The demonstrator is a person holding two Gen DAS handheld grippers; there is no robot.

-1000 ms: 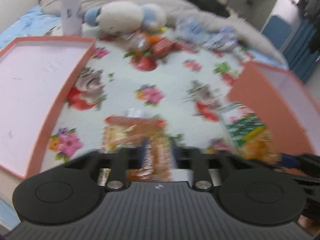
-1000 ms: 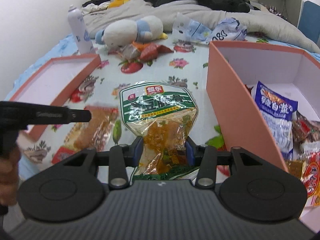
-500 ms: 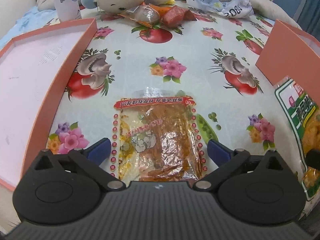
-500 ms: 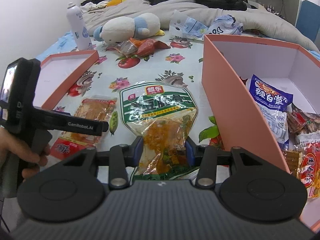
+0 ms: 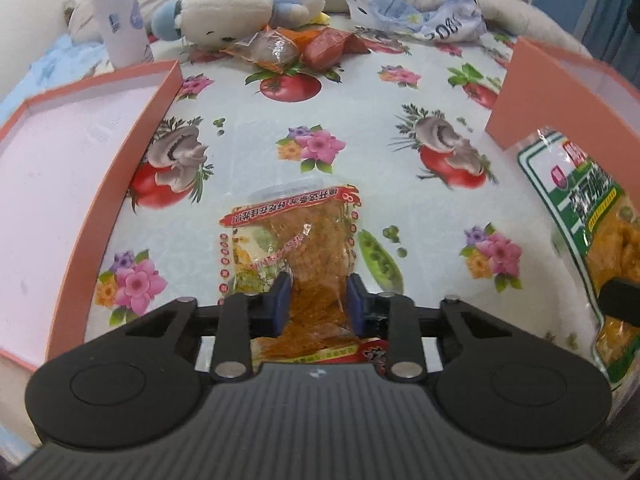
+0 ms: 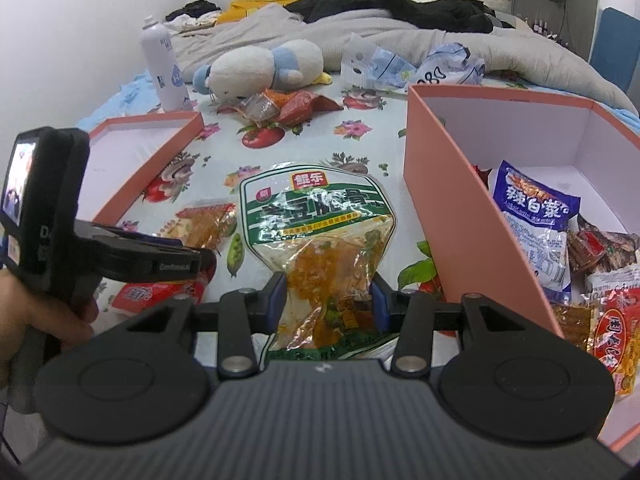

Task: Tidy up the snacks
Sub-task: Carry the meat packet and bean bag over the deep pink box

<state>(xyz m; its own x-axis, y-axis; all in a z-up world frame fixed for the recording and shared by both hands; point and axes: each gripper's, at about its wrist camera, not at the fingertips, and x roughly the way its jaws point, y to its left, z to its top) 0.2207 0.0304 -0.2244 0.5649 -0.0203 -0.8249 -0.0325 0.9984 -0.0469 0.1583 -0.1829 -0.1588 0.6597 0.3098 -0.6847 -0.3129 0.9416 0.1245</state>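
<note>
An orange snack packet (image 5: pixel 296 236) lies on the flowered cloth, and my left gripper (image 5: pixel 318 300) is closing on its near end. The blue pads pinch the crumpled film between them. In the right wrist view the same packet (image 6: pixel 204 220) lies under the left gripper (image 6: pixel 200 264), which a hand holds. My right gripper (image 6: pixel 330 296) is shut on the lower part of a green snack bag (image 6: pixel 316 216), also seen at the right edge of the left wrist view (image 5: pixel 584 200). The pink box (image 6: pixel 452 216) stands just right of the green bag.
The pink box holds a blue snack bag (image 6: pixel 536 216) and several red and orange packets. A shallow pink lid (image 5: pixel 132 152) lies at the left. Behind are small snack packets (image 5: pixel 296 46), a plush toy (image 5: pixel 240 8), a white spray bottle (image 6: pixel 162 68) and a grey blanket.
My left gripper spread its jaws wide over the orange packet, sank toward it, then drew them in on its near end. The right gripper kept still on the green bag.
</note>
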